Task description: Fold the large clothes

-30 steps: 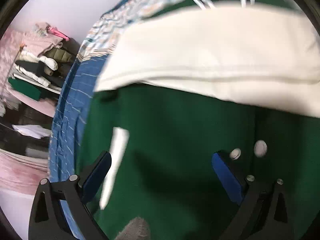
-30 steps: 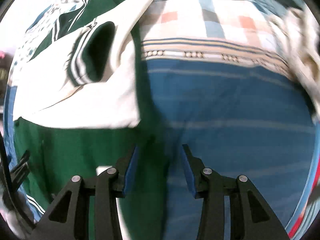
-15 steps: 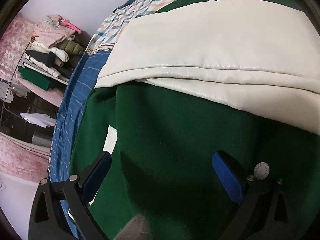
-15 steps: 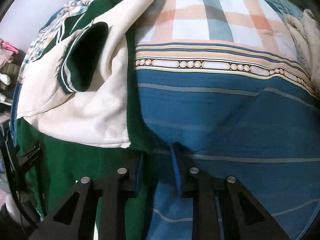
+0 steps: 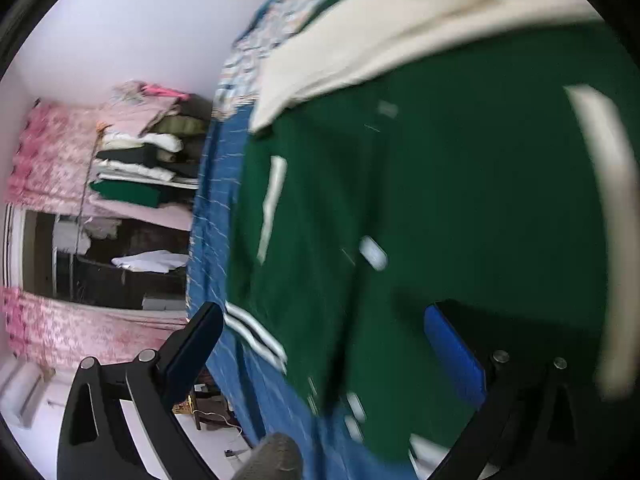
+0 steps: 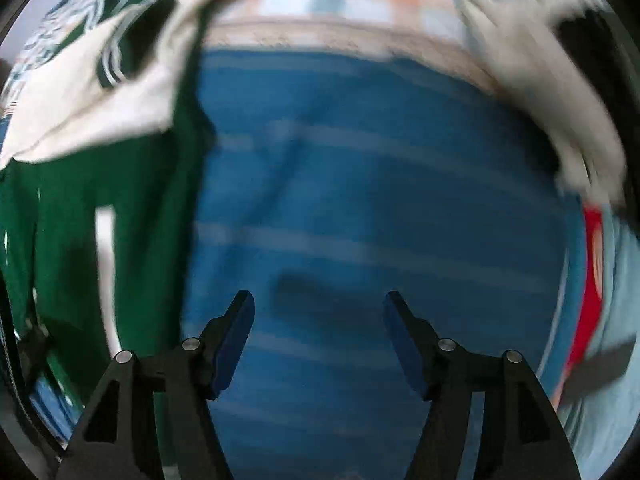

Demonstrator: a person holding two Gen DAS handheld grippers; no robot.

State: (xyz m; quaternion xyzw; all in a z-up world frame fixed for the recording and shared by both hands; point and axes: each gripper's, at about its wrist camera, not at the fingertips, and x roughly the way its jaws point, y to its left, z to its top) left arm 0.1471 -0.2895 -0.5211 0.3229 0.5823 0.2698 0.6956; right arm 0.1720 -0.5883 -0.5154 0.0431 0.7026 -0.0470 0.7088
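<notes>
A green jacket point(image 5: 460, 200) with cream sleeves point(image 5: 380, 32) lies on a blue striped bedsheet point(image 6: 360, 208). In the left wrist view my left gripper point(image 5: 320, 344) is open and empty above the jacket's lower left part, near its striped hem point(image 5: 256, 332). In the right wrist view the jacket point(image 6: 100, 208) lies at the left with its folded cream sleeve point(image 6: 100, 92) on top. My right gripper point(image 6: 318, 336) is open and empty over bare sheet, to the right of the jacket's edge. Both views are motion-blurred.
The bed's left edge drops to the floor point(image 5: 208, 436). Shelves with stacked clothes point(image 5: 144, 152) stand beyond it by a pink patterned curtain point(image 5: 52, 168). A cream garment point(image 6: 560, 92) and something red point(image 6: 588, 280) lie at the sheet's right side.
My right gripper opened and let go of the jacket's edge, then moved right over the sheet. My left gripper shifted left toward the bed's edge and stayed open.
</notes>
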